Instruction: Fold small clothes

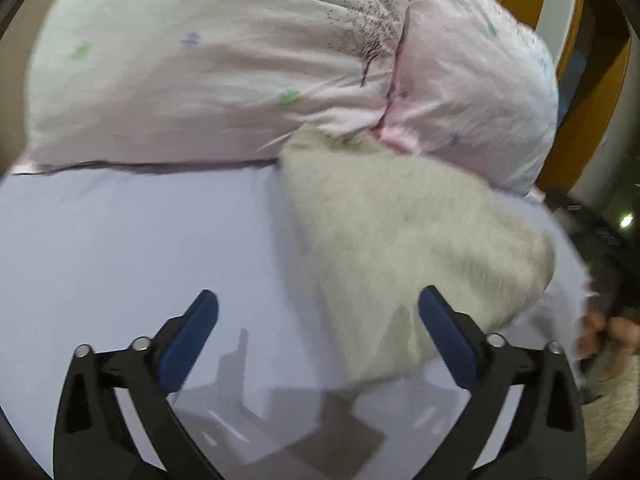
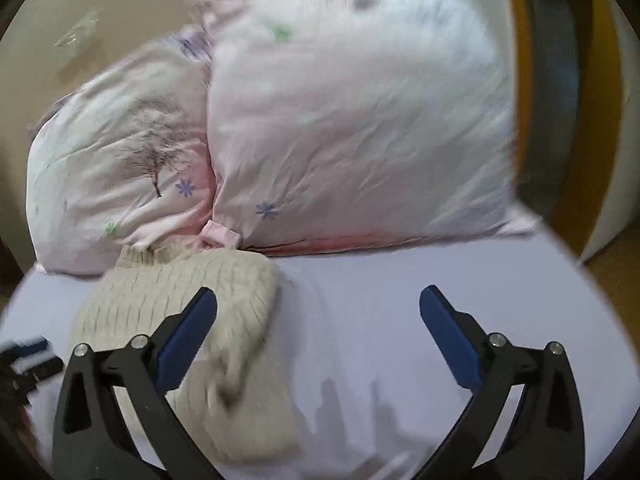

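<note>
A small cream knit garment (image 1: 404, 248) lies folded on the pale lilac bed sheet (image 1: 132, 240), its far end against the pillows. It also shows in the right wrist view (image 2: 180, 304). My left gripper (image 1: 318, 312) is open and empty above the sheet, its right finger over the garment's near edge. My right gripper (image 2: 318, 312) is open and empty, its left finger over the garment, the rest over bare sheet (image 2: 380, 320). The left gripper's tip (image 2: 28, 356) shows at the left edge of the right wrist view.
Two pink-white flowered pillows (image 1: 208, 64) (image 2: 352, 120) stand along the head of the bed. A wooden headboard or door frame (image 1: 592, 92) is at the right. The bed edge drops off at the right (image 2: 592, 280). A hand (image 1: 612, 336) shows at the right.
</note>
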Motion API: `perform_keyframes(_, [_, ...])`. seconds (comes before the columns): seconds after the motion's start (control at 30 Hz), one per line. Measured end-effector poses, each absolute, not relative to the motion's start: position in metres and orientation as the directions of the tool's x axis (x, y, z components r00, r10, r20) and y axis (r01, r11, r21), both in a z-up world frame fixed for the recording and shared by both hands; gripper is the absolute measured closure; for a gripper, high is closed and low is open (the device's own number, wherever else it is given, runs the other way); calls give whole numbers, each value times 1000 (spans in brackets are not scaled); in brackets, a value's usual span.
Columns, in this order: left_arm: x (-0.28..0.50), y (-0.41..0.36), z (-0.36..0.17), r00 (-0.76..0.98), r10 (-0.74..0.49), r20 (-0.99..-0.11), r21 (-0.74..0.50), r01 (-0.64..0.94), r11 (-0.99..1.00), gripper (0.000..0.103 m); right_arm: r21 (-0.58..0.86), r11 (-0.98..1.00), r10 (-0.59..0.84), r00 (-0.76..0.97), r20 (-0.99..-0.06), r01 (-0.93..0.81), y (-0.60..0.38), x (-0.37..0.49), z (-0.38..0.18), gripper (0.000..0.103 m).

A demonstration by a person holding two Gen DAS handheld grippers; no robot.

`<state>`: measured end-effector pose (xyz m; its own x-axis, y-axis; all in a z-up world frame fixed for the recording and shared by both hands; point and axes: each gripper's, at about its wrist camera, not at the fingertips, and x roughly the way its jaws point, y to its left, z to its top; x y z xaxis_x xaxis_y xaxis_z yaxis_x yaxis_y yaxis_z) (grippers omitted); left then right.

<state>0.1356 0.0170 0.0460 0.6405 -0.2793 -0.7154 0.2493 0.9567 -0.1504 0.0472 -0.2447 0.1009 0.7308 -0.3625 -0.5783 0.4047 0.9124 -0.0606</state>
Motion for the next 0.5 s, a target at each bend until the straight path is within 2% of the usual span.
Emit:
perform_keyframes(0.1, [114,15,36,613,-189,-767,-74,209,975,1,-124,898,-404,681,-611,421,-228,12,96,2])
perform_keyframes(0.17, [104,10,28,597,-190,-779,-70,219,973,1,-48,945,-266,676,-687,323,-218,7,81,2])
perform_keyframes(0.27, [100,1,16,586,-163,-793,-39,219,975,1,-1,963,-167,597,-785,269,-201,14,53,2])
perform_keyframes(0.4, [105,-11,5,572,-114,-812,10,209,978,1,-30,968,-162,526,-835,251,-180,32,27,2])
perform_keyframes(0.5, [105,-17,4,585,-77,-807,56,206,977,1,-111,964,-220,491,-843,240,-165,37,20,2])
